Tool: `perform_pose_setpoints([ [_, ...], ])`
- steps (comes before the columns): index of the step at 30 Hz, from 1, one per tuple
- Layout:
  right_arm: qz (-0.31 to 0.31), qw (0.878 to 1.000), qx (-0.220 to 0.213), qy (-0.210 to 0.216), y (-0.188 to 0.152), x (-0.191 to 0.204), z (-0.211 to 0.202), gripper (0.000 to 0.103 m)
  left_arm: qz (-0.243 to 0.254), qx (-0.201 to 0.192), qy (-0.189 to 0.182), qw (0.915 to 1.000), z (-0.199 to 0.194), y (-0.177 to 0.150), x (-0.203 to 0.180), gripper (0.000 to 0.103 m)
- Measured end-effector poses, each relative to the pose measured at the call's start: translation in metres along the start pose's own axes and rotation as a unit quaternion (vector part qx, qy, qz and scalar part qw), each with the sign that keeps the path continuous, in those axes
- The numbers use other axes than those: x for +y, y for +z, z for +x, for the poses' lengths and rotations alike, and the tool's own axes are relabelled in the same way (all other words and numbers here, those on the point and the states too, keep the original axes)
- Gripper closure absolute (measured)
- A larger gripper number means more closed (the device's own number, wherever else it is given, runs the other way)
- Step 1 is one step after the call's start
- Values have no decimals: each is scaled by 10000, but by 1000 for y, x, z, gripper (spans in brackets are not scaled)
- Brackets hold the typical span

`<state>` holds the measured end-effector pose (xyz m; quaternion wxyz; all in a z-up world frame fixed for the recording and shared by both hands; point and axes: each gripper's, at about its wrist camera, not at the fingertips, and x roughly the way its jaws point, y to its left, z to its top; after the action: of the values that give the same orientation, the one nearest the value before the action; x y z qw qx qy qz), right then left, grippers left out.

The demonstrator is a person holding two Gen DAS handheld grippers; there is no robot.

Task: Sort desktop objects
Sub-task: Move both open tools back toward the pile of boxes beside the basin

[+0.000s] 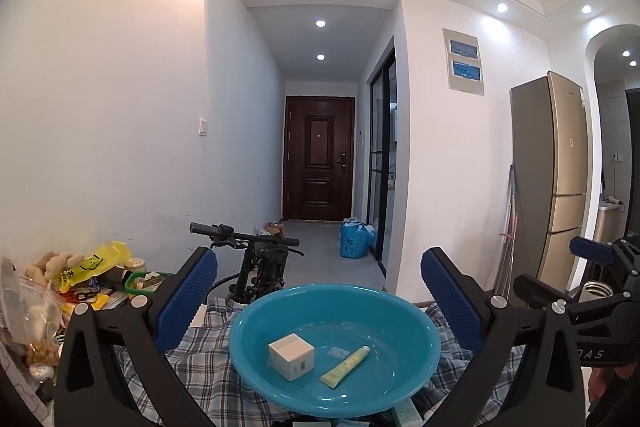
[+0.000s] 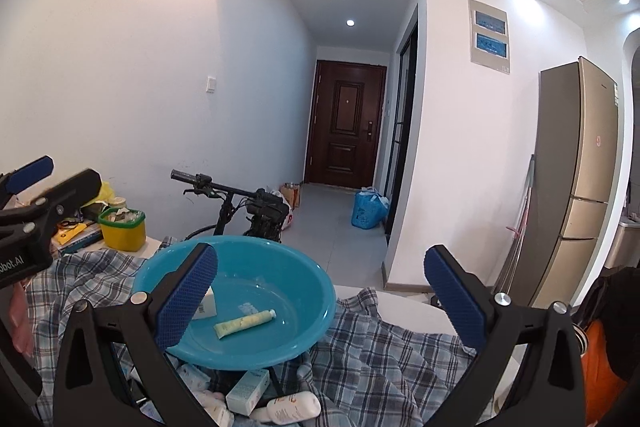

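Blue-padded fingers (image 1: 188, 301) of the left gripper (image 1: 320, 303) sit closest to the lens, spread wide apart with nothing between them, framing a teal basin (image 1: 416, 363) that rests on a checked cloth (image 1: 200, 379) over the worktop. Down in the basin lie two things: a small white box (image 1: 291, 355) standing on its base, and just to its right a pale yellow tube (image 1: 345, 366) lying flat, cap pointing away from the camera. Box and tube are near each other but not touching.

Over to the right-hand camera: the right gripper (image 2: 320, 301) is also released, its fingers (image 2: 456, 301) wide apart and holding nothing. Its left finger crosses in front of the near rim of the basin (image 2: 304, 307) and hides most of the box (image 2: 206, 307); the tube (image 2: 245, 323) is in plain sight on the basin floor. In front of the basin, low in this view, more items wait on the cloth (image 2: 380, 355): a pale carton (image 2: 248, 391) and a white bottle (image 2: 294, 407) lying on its side, with other small white packs beside them, too crowded to tell apart.

At the left edge, the left gripper (image 2: 28, 199) shows from the side above the cloth. Behind it stands a yellow tub (image 2: 122, 231) with a green rim, stuffed with odds and ends. Beyond the worktop a bicycle (image 2: 240, 203) leans, and a brown door (image 2: 346, 123) closes the hallway.
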<state>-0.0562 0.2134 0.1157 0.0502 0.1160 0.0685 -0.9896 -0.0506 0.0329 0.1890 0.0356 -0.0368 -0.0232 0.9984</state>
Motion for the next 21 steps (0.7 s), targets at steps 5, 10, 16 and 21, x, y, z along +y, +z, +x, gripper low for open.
perform_pose_setpoints([
  [5,59,9998,-171,-19,1,-1,-32,0,-3,-54,-53,10000,-30,6,2,0],
  [10,244,9991,-330,66,-3,-2,-60,0,104,-109,-96,9998,-62,1,-2,0],
  [16,-15,9997,-223,104,-7,5,-67,0,-110,88,-503,9986,-87,0,-3,0],
  [21,73,9994,-325,73,-4,0,-78,0,35,-99,-435,9990,-100,5,-9,0],
])
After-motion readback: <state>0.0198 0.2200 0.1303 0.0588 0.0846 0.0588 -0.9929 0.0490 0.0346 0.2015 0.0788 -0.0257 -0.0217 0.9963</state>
